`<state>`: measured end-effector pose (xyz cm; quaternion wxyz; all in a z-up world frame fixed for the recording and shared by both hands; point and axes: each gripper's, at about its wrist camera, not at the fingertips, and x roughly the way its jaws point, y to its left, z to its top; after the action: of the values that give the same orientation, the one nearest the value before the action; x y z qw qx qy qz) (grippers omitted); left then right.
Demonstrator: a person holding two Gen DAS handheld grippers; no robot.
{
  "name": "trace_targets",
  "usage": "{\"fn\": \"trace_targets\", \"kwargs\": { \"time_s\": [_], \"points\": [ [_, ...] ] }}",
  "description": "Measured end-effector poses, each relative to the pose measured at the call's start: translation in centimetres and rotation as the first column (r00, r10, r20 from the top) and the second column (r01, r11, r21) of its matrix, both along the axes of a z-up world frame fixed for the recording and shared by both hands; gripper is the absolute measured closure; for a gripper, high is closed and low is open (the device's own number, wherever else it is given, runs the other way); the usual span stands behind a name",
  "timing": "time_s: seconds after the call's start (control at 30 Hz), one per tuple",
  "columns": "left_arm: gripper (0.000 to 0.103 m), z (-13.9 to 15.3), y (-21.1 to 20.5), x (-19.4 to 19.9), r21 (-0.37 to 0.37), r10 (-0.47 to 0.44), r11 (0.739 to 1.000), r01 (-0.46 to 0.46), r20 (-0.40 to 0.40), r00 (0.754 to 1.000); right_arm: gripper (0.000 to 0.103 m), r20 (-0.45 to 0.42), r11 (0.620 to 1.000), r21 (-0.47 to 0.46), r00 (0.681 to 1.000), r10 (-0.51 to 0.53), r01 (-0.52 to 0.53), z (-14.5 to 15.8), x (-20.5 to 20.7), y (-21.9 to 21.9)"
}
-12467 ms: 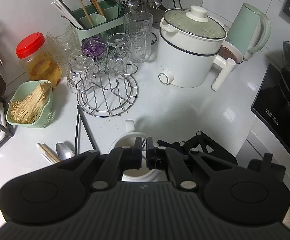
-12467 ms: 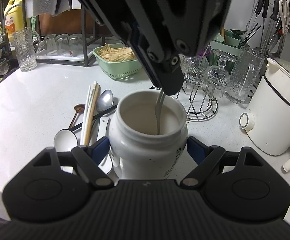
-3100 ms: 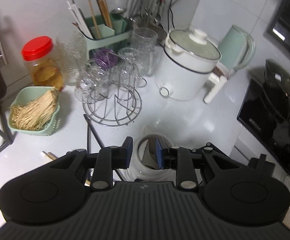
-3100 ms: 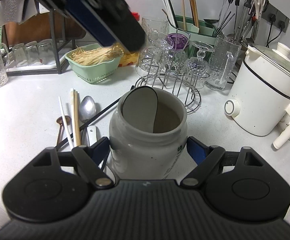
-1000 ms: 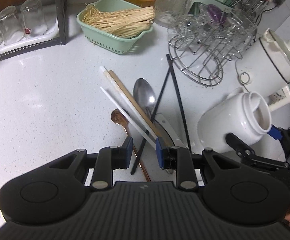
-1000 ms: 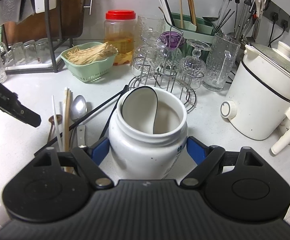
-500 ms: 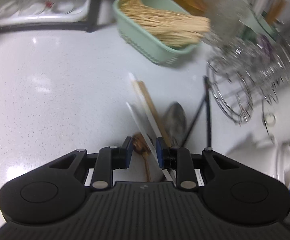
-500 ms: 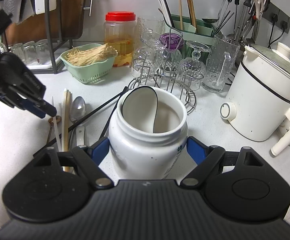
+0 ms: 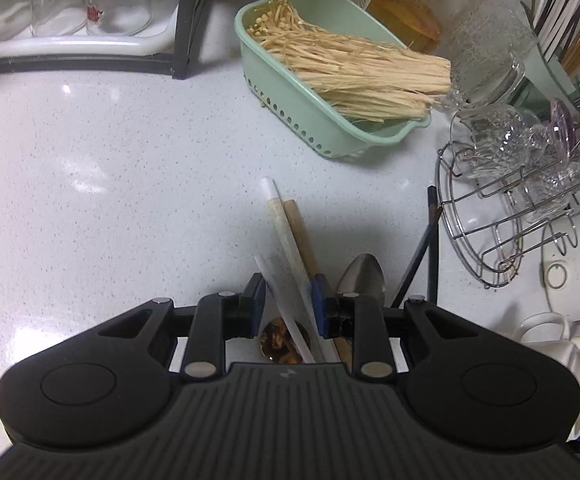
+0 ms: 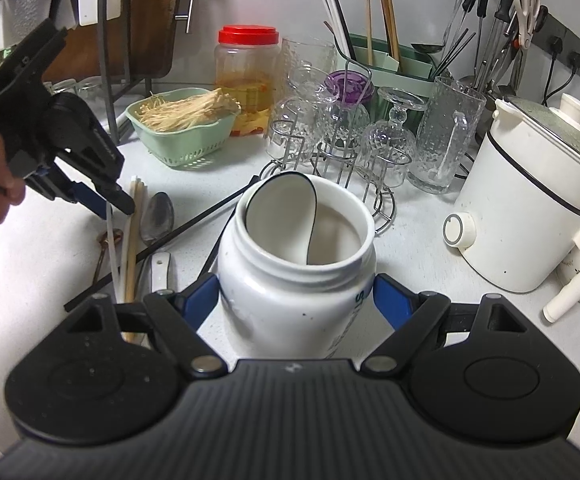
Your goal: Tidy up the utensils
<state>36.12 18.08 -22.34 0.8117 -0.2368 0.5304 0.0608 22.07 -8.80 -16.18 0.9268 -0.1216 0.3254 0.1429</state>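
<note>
While the white jar (image 10: 296, 276) is clamped by the right tool (image 10: 296, 300) on the tabletop (image 9: 90, 184), the left tool (image 9: 288, 300) is held apart around the white chopsticks (image 9: 286, 264) lying beside the spoon (image 9: 360, 276).

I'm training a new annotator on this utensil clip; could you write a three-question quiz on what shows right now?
1. True or false: the right gripper is clamped on the white jar.
2. Which lies between the left gripper's fingers?
A. the white chopsticks
B. the steel spoon
C. the black chopsticks
3. Fill in: the green basket holds a bundle of ____ mushrooms.

Key: 1 true; 2 A, though the fingers are not yet pressed on them; 3 enoki.
</note>
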Motion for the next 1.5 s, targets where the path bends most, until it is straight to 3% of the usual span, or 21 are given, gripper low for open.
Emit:
{"fn": "trace_targets", "kwargs": {
  "time_s": [0.17, 0.33, 0.63, 1.17, 1.5],
  "points": [
    [0.076, 0.2, -0.9, 0.5, 0.068, -0.026, 0.997, 0.027, -0.011, 1.0, 0.017, -0.001, 1.0, -0.006, 1.0, 0.009, -0.009, 0.0, 0.4, 0.1],
    [0.087, 0.1, -1.0, 0.8, 0.105, -0.044, 0.993, 0.046, -0.021, 0.999, 0.017, -0.002, 1.0, -0.008, 1.0, 0.018, -0.018, 0.0, 0.8, 0.2],
    [0.095, 1.1, -0.6, 0.8, 0.107, -0.052, 0.993, 0.053, -0.004, 0.999, 0.017, 0.001, 0.999, -0.008, 0.999, 0.033, -0.033, -0.1, 1.4, 0.4],
    [0.096, 6.0, -2.4, -1.3, 0.109, -0.13, 0.987, 0.119, 0.107, 0.986, 0.017, 0.0, 0.998, -0.013, 0.998, 0.059, -0.059, 0.0, 1.8, 0.8],
    [0.096, 9.0, -4.1, -4.0, 0.145, -0.219, 0.97, 0.194, 0.183, 0.958, 0.017, 0.003, 0.998, -0.014, 0.998, 0.065, -0.065, 0.0, 1.7, 0.7]
  ]
}}
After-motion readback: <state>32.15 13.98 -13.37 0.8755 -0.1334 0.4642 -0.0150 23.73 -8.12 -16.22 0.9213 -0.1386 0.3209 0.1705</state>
